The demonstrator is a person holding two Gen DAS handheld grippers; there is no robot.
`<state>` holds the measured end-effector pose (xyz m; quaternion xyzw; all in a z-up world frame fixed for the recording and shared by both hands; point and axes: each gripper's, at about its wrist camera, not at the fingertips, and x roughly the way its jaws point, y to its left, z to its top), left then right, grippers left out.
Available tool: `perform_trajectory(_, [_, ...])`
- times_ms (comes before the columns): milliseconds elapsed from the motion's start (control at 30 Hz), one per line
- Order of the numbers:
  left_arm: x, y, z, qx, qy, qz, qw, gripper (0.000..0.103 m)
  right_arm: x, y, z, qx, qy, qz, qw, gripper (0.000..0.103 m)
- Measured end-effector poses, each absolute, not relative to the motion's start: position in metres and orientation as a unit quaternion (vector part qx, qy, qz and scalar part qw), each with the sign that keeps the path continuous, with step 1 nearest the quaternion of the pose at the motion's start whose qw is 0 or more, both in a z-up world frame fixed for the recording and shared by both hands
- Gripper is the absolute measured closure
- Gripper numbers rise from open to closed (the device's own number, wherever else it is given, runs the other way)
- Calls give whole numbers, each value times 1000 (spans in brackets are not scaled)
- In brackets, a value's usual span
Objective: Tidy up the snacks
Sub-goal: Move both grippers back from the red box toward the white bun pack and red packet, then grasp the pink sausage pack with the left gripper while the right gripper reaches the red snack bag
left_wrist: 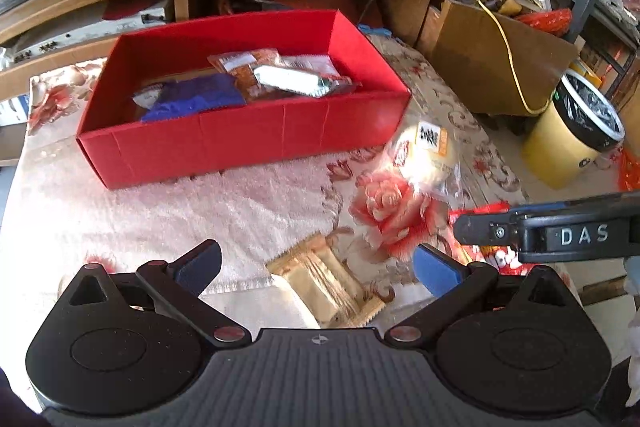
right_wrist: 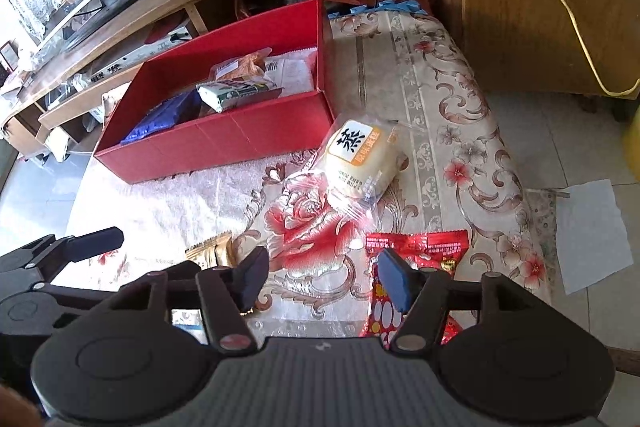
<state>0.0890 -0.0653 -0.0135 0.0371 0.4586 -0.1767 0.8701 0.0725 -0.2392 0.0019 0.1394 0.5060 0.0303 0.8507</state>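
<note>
On the floral, glossy tablecloth (right_wrist: pixel 440 99), a red cardboard box (left_wrist: pixel 256 143) holds crinkly snack packets. The left gripper (left_wrist: pixel 316 267) gapes over a beige ridged wafer packet (left_wrist: pixel 324 287), not touching. The right gripper (right_wrist: pixel 324 277) stands released, empty, beside a shiny red packet (right_wrist: pixel 424 251). Only the right view shows the round cake's (right_wrist: pixel 356 159) clear wrapper sharply.

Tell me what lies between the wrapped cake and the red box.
Nothing visible does. The wrapped cake lies on the flowered cloth just off the red box's near right corner, with only bare cloth between them. The box is open on top.
</note>
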Motion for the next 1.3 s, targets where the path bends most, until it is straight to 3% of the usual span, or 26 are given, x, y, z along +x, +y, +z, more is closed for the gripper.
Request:
perform_trajectory(467, [50,-73,-65,15,545,-169,821,0,59,-260,9,157,491,45,856,31])
perform_trajectory(767, [38,-102,-76,95,531,-118,834,0,51,-270,18,170,475,62,861,31])
perform_trajectory(1300, [36,-96,-69,75,527,-125,837,1,45,-277,30,194,454,86,866,29])
